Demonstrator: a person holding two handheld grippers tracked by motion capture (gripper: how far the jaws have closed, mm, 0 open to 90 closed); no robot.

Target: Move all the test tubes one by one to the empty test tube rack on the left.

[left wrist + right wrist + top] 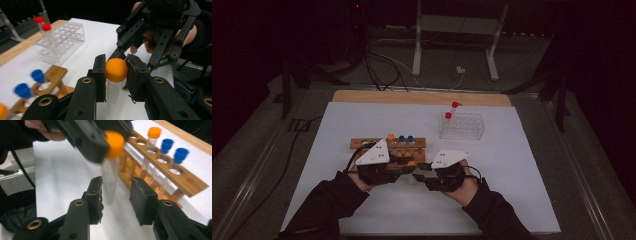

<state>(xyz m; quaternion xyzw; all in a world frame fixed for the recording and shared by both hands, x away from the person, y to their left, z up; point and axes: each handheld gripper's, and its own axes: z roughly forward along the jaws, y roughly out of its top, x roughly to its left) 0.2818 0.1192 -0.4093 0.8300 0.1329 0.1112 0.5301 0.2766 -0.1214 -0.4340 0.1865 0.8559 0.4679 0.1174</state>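
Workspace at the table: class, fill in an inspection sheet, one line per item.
Surface: white sheet over a wooden table edge.
Job's things: orange-capped tube; wooden rack with one orange-capped and two blue-capped tubes; clear rack with two red-capped tubes.
Clutter: nothing seen.
Grippers: left gripper shut on the tube's cap; right gripper open around the tube's body.
Cables: black cables on the floor.
Surroundings: dark room, white stand legs.
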